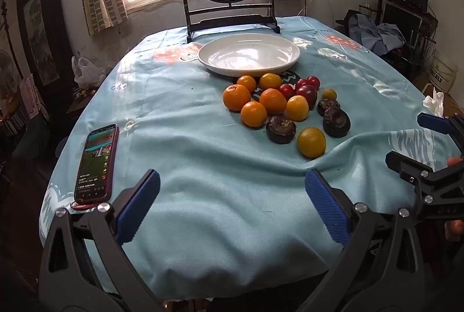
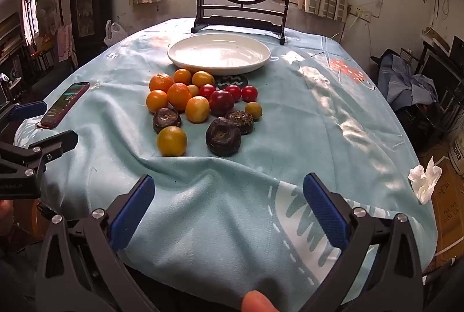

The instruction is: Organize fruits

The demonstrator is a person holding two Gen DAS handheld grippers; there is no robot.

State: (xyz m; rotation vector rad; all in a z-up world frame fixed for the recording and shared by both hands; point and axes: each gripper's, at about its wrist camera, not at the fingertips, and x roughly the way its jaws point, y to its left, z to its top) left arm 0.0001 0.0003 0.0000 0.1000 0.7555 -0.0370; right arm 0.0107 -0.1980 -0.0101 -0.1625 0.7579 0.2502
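Here is the table [image 1: 203, 225], draped in a soft, rumpled pale-blue cloth [image 1: 179, 115], and nothing has been sorted yet. At twelve o'clock on it sits the wide, shallow white ceramic plate [image 1: 290, 57], bare inside, hard and glossy, so fruit set down carelessly would likely roll across it.

Just in front of the plate, toward six o'clock, lies the whole heap of fruit. Largest first: the round orange tangerines [image 1: 236, 97] at the pile's nine o'clock side look firm with a pebbled peel that should grip well; take them across the widest middle. The squat dark-brown, wrinkled fruits [image 1: 280, 129] at five o'clock look flat-topped and stiff, light for their bulk; pinching the sides seems safest. The smooth yellow round fruits [image 1: 311, 142], one nearest of all at six o'clock, look slick and ready to roll on that creased cloth. The dark red plum-like fruit [image 1: 306, 93] sits mid-pile. Smallest are the glossy red cherry tomatoes [image 1: 313, 81] at one o'clock, thin-skinned and easily burst, so a light squeeze is called for.

Both tools hang back at the table's near edge: the left tongs [image 1: 232, 206] gape wide and carry nothing, and the right tongs [image 2: 229, 209] are likewise spread wide and bare. A dark red smartphone [image 1: 97, 164] lies at nine o'clock, well apart from the fruit.
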